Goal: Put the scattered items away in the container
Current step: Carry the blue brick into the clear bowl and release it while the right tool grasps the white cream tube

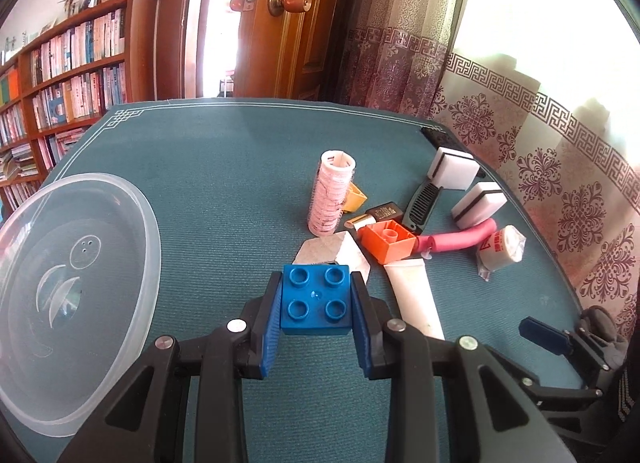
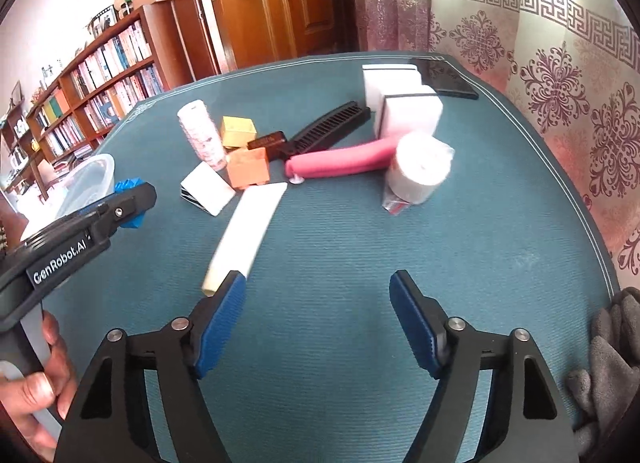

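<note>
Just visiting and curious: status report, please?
Left tongs shut on blue brick. Right tongs open, empty. Clear container to the left, nothing in between. Other items still scattered.

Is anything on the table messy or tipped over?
Yes. The pile is jumbled: the orange block lies tilted against the pink foam roller, and a white sponge leans askew. Only the blue block is picked up, in the left gripper.
</note>
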Demonstrator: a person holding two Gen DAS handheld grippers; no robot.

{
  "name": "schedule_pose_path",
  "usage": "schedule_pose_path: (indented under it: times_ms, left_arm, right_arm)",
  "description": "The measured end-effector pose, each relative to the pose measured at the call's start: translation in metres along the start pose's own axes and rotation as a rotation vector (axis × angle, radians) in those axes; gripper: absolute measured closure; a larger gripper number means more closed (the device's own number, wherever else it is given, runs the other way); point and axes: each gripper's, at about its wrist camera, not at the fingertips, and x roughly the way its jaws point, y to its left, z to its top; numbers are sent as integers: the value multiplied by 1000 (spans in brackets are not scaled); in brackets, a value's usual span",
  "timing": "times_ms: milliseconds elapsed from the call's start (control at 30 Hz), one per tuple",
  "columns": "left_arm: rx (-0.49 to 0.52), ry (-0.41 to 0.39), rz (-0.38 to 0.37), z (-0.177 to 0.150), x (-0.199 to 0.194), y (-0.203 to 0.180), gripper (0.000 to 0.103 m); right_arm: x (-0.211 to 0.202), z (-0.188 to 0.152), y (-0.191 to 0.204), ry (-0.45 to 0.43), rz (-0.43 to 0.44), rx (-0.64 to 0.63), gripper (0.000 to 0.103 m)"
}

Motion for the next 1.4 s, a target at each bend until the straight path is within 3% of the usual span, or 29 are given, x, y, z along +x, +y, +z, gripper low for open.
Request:
schedule_pose_path:
  times_ms: [133, 367, 533, 667, 833, 1000, 1133, 1400]
  left_arm:
    - [-23, -33, 6, 3, -10, 10, 68]
    - [-72, -88, 46, 6, -25, 32, 68]
    - [-109, -119, 64, 7, -35, 48, 68]
    - [-150, -139, 85, 5, -41, 65, 68]
    - [-187, -172, 159, 2, -49, 85, 68]
    - [-242, -184, 233, -2, -56, 114, 68]
    - [-292, -193, 309, -6, -60, 137, 68]
    - [-381, -189, 379, -12, -65, 167, 68]
  right_arm:
    - [12, 8, 14, 19, 26, 18, 40]
    - [26, 14, 37, 35, 42, 0, 43]
    - [39, 10, 49, 75, 7, -30, 52]
    - [42, 6, 58, 56, -58, -74, 59]
    - [42, 3, 63, 39, -78, -100, 70]
    - [41, 0, 65, 31, -88, -110, 72]
    - [37, 2, 63, 38, -45, -92, 74]
    - [21, 9, 81, 20, 80, -75, 75]
